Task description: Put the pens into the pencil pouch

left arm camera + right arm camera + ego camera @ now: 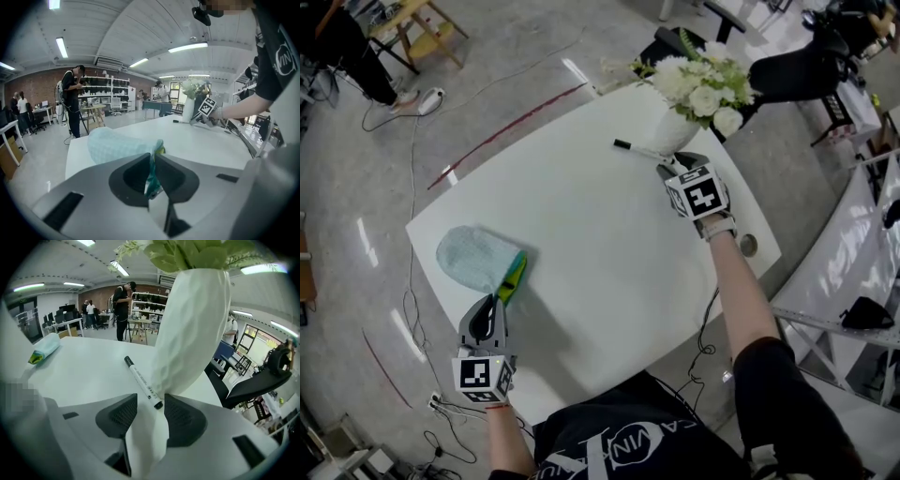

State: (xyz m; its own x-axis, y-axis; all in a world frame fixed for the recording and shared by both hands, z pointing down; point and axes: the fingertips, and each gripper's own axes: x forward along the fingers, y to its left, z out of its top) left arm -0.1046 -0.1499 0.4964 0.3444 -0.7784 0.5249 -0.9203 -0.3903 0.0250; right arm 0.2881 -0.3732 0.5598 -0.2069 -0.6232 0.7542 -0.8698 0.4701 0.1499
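A light blue pencil pouch with a green lining lies near the left corner of the white table. My left gripper is shut on the pouch's near edge, and teal fabric is pinched between its jaws. A white marker pen with black ends lies at the far side against the vase. My right gripper is open there. In the right gripper view the pen's near end lies just between the fingertips, untouched by the pads. The pouch shows far off at the left.
A white vase of white flowers stands right beside the pen and fills the right gripper view. A round grommet sits near the table's right edge. A black chair and cables lie on the floor around the table.
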